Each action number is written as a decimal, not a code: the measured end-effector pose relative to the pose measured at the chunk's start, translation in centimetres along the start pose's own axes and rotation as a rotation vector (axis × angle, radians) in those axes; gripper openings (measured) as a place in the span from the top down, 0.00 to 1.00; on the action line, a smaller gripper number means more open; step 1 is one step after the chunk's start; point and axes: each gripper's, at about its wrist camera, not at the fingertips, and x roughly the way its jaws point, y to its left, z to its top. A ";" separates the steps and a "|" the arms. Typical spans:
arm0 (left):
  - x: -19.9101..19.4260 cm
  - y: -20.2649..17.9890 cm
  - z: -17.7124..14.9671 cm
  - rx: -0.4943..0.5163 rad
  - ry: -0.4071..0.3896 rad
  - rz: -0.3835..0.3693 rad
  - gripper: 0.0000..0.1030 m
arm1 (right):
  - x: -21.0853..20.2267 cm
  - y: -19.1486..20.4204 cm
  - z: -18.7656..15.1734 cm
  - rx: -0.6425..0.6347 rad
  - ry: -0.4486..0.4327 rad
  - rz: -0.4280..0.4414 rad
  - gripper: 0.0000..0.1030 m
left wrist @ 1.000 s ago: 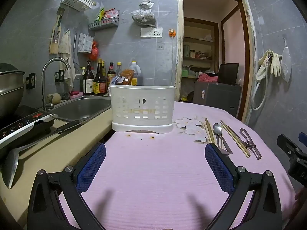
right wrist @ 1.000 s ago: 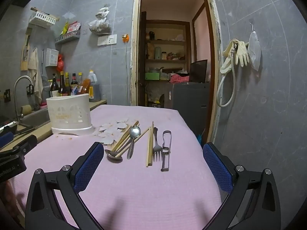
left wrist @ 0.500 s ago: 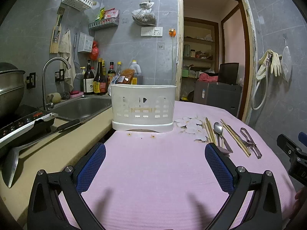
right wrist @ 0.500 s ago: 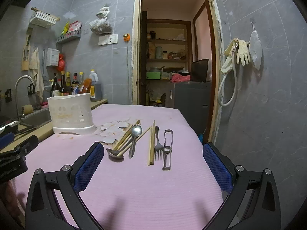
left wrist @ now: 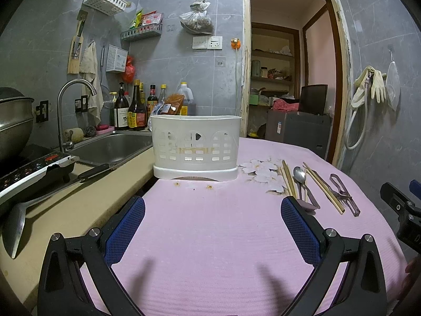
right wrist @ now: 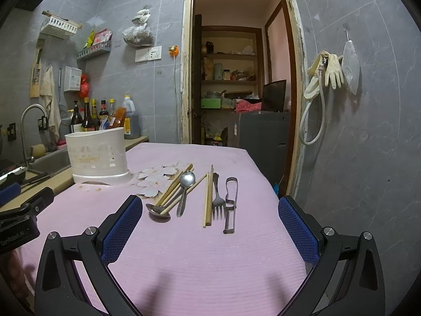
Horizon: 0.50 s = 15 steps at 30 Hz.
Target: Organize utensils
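Far left, beside the sink [left wrist: 113, 147]: a white slotted holder [left wrist: 196, 146], upright at the edge of the pink-covered bench [left wrist: 210, 237], apparently empty and likely the place meant for the cutlery. Straight in front of it, the left gripper [left wrist: 213, 226], low over bare cloth, jaws spread wide and holding nothing, probably waiting its turn. Further right, laid out in a loose row past a flower print: a ladle [right wrist: 158, 212] and a spoon [right wrist: 185, 184] crossed with chopsticks [right wrist: 175, 192], then a second pair of chopsticks [right wrist: 208, 197], a fork [right wrist: 217, 197] and a peeler [right wrist: 230, 205], all flat on the cloth, handles mostly pointing away, easy to pinch from above. Facing that row, the right gripper [right wrist: 210, 226], jaws likewise wide apart and empty, seemingly lined up for a first pick. Nothing sorted yet.
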 end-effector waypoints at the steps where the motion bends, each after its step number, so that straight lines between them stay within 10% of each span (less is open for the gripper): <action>1: -0.1 0.3 -0.1 0.001 -0.001 0.000 0.02 | 0.0 0.0 0.0 0.001 0.000 0.000 0.00; 15: -0.1 0.6 -0.5 0.004 0.000 0.001 0.02 | 0.1 0.1 0.0 0.001 0.003 0.003 0.00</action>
